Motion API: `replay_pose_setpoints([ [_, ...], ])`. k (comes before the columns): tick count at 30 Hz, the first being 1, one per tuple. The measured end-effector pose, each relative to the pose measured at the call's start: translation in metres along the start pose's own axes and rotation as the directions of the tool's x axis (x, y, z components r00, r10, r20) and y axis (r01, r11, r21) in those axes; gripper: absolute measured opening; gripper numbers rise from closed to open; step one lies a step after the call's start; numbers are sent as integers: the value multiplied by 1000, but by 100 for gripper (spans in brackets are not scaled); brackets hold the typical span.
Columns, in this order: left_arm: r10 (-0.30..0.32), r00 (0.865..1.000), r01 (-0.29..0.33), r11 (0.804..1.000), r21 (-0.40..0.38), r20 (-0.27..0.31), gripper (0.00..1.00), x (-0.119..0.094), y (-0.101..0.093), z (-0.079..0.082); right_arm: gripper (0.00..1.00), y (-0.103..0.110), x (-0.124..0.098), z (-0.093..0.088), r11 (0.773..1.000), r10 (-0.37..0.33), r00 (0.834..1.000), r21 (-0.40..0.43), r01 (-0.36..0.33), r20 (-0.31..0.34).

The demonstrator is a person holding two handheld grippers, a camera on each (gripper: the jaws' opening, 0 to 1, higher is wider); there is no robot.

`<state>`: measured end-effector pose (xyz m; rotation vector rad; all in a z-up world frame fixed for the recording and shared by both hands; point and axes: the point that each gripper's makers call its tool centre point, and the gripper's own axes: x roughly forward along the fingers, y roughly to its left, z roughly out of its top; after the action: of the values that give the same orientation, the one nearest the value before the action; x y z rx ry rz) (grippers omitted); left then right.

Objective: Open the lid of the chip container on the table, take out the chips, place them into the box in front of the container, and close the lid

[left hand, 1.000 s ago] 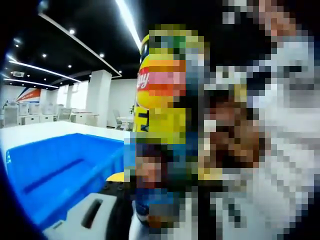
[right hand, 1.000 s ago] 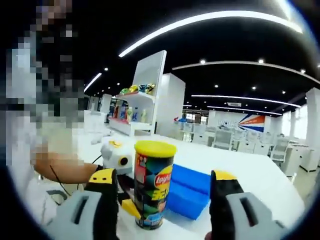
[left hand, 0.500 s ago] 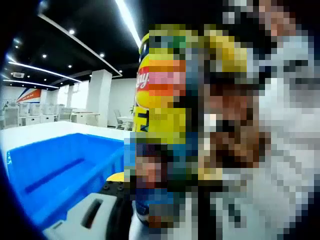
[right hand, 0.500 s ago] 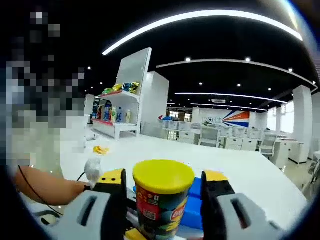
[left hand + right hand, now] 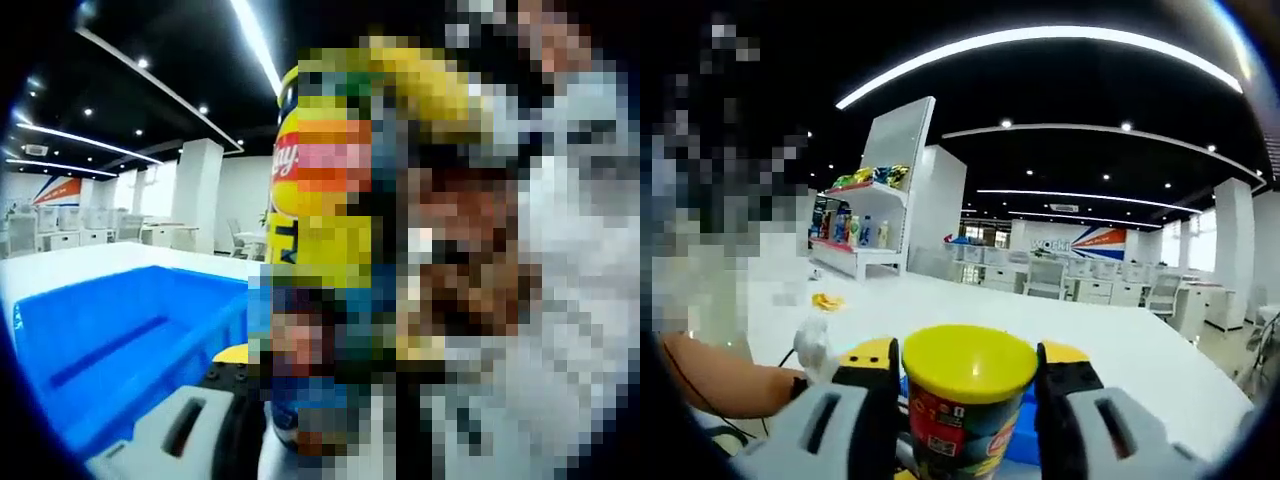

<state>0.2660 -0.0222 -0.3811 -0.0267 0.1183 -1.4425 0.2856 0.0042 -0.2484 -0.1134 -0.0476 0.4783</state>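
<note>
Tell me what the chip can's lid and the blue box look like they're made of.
Lid: likely plastic, smooth glossy yellow with a light reflection on top. Blue box: looks like moulded plastic, uniform colour, slight sheen, ridged floor.

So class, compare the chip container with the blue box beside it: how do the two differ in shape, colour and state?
The chip container is a tall upright cylinder; the blue box is low, wide and rectangular. The chip container has a printed, multicoloured wall; the blue box is plain blue. The chip container is closed by a yellow lid; the blue box is open on top. Both stand on the white table.
</note>
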Motion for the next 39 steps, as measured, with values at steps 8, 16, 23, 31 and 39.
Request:
replay_pose_setpoints([
  [8,5,1000,-4,1000,31,-27,47,1,0,-1,51,0,1,0,1000,-3,1000,-22,3,4],
  [16,21,999,-19,998,53,-36,47,0,1,-2,48,-1,0,-1,1000,-2,1000,17,2,5],
  [23,23,999,-21,998,53,-35,47,0,1,-2,46,-2,-1,-2,994,-1,999,113,6,-41],
  [31,29,999,-26,998,62,-37,47,-1,1,-2,45,-3,0,0,970,25,998,242,-10,-56],
  [39,34,999,-32,998,57,-34,47,-3,3,-1,46,-3,1,1,979,24,999,202,-16,-37],
])
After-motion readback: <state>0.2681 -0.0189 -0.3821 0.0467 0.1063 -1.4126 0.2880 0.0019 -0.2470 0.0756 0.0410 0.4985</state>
